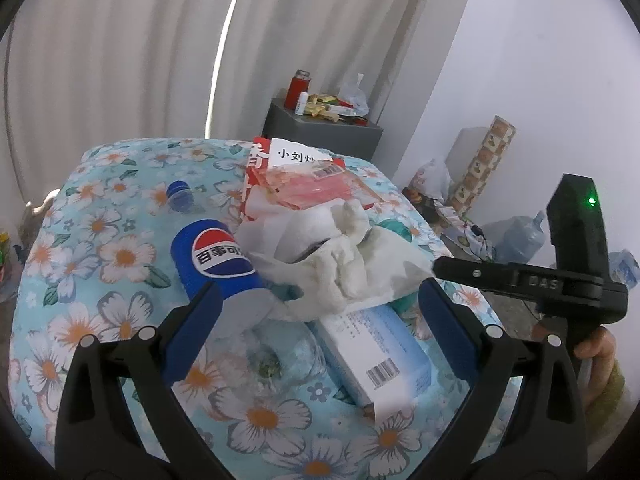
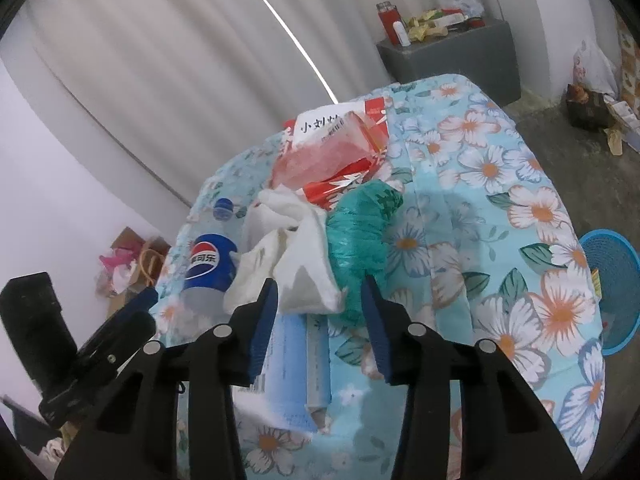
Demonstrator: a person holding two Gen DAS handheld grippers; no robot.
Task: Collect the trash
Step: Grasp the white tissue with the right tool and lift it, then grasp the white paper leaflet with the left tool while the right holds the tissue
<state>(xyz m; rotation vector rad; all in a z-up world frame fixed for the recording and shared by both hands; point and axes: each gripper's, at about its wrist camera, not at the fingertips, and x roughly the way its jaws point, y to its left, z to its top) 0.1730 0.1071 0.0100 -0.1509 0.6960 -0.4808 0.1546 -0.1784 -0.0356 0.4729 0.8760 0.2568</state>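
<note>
On the floral tablecloth (image 2: 500, 184), crumpled white tissue (image 2: 288, 252) is lying between Pepsi bottle (image 2: 210, 264) and green bag (image 2: 360, 236). I am holding my right gripper (image 2: 320, 320) unclenched near it, my left gripper (image 1: 316, 328) spread wide, both grasping nothing.

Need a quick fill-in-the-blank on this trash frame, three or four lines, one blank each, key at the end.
1. The Pepsi bottle lies on a cloth printed with ____.
2. The crumpled bag beside the white tissue is ____ in colour.
3. The basket past the table's edge is ____.
4. The light blue box has a ____ printed near its end.

Missing words: flowers; green; blue; barcode
</note>
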